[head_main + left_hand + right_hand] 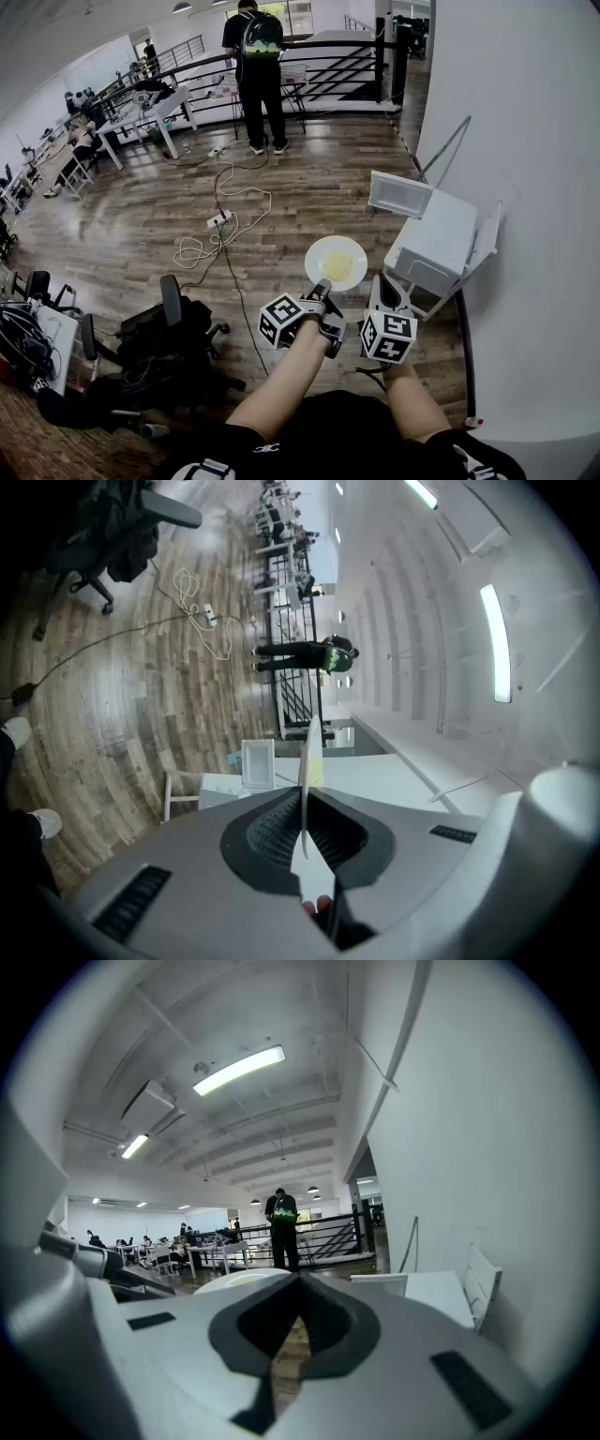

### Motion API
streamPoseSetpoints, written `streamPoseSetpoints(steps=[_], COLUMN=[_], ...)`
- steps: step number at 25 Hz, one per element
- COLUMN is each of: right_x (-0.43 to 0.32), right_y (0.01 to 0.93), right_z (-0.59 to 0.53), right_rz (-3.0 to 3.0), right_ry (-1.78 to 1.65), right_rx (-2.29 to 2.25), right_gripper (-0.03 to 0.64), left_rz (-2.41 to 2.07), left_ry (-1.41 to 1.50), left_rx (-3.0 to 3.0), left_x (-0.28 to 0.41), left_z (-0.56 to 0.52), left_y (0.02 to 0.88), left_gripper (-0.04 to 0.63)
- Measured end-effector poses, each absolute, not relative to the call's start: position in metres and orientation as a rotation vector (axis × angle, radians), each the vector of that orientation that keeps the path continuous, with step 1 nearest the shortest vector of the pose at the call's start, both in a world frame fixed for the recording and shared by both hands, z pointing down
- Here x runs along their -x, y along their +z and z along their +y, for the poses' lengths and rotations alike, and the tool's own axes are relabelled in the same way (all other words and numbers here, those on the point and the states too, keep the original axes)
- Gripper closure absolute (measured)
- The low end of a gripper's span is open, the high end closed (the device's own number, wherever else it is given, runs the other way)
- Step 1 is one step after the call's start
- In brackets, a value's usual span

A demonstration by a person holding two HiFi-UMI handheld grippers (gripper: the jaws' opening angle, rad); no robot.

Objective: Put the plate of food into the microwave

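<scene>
The left tool (322,289) is clenched on the rim of the plate (314,252). It carries the plate level in the air so that the yellow food (337,267) does not slide off. The plate is near the white microwave (433,242), whose door (400,194) stands open to receive it. The right tool (298,1288) holds nothing, and its jaws seem closed together.

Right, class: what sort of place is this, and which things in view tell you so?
Probably an open-plan office or lab: desks with seated people, an office chair, a power strip with trailing cables on the wood floor, and a black railing.
</scene>
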State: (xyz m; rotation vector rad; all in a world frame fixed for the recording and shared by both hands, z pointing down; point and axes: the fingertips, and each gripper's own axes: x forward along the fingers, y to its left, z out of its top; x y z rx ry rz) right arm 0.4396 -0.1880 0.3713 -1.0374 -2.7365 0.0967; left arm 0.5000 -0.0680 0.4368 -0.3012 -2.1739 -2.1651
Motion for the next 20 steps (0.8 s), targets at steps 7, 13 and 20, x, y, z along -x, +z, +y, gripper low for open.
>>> streamPoseSetpoints(steps=[7,13,20], right_x=[-0.446,-0.453,-0.466], right_y=[0.371,0.367,0.368], right_z=[-0.181,-0.167,-0.136], right_rz=[-2.726,-2.730,-2.728], right_ry=[0.090,0.130,0.122], right_rx=[1.048,1.070,1.110], right_gripper=[0.609,0.609,0.609], left_rz=[-2.177,-2.172,-2.172], left_ry=[-2.185,-2.215,-2.244], left_rx=[0.285,0.287,0.310], left_x=[-0.505,-0.513,-0.526], left_z=[-0.064,-0.052,-0.025], left_y=[0.433,0.430,0.432], left_gripper=[0.584,0.584,0.586])
